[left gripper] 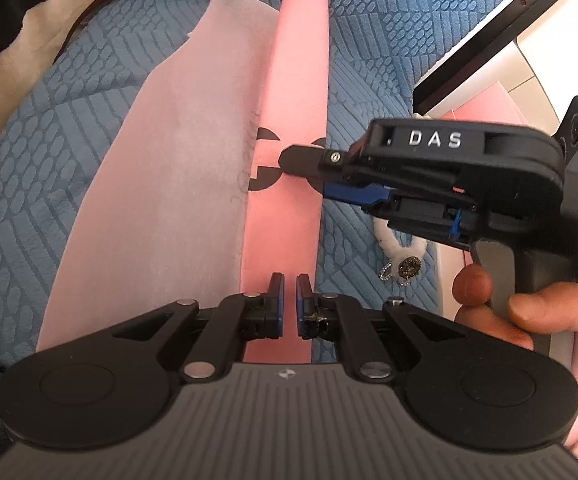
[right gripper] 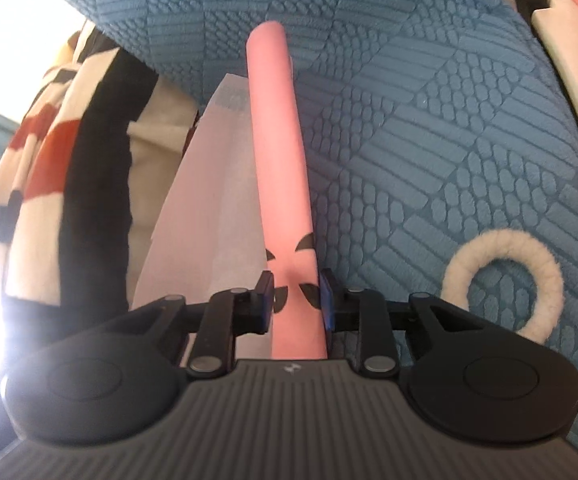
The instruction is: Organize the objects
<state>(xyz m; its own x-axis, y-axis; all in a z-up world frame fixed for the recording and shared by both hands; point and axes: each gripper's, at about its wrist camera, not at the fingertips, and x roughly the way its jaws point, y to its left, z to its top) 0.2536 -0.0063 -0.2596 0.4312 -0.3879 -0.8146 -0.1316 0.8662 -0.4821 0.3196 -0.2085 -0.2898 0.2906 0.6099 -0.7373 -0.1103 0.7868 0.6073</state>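
A pink sheet, partly rolled into a tube [left gripper: 297, 92] with a black logo, lies on a blue quilted cover [left gripper: 89, 112]; its pale unrolled part [left gripper: 161, 184] spreads to the left. My left gripper [left gripper: 289, 300] sits at the tube's near end, its jaws nearly closed with a thin gap; whether it pinches the sheet is unclear. My right gripper [left gripper: 289, 160] comes in from the right and grips the tube at the logo. In the right wrist view the tube [right gripper: 277, 140] runs between the fingers of my right gripper [right gripper: 295, 300], which press its sides.
A white fluffy hair ring [right gripper: 501, 280] with a sparkly charm [left gripper: 407, 268] lies on the cover right of the tube. A cream, black and red cloth [right gripper: 49, 168] lies at the left. A pink box [left gripper: 489, 104] and a white edge stand at the right.
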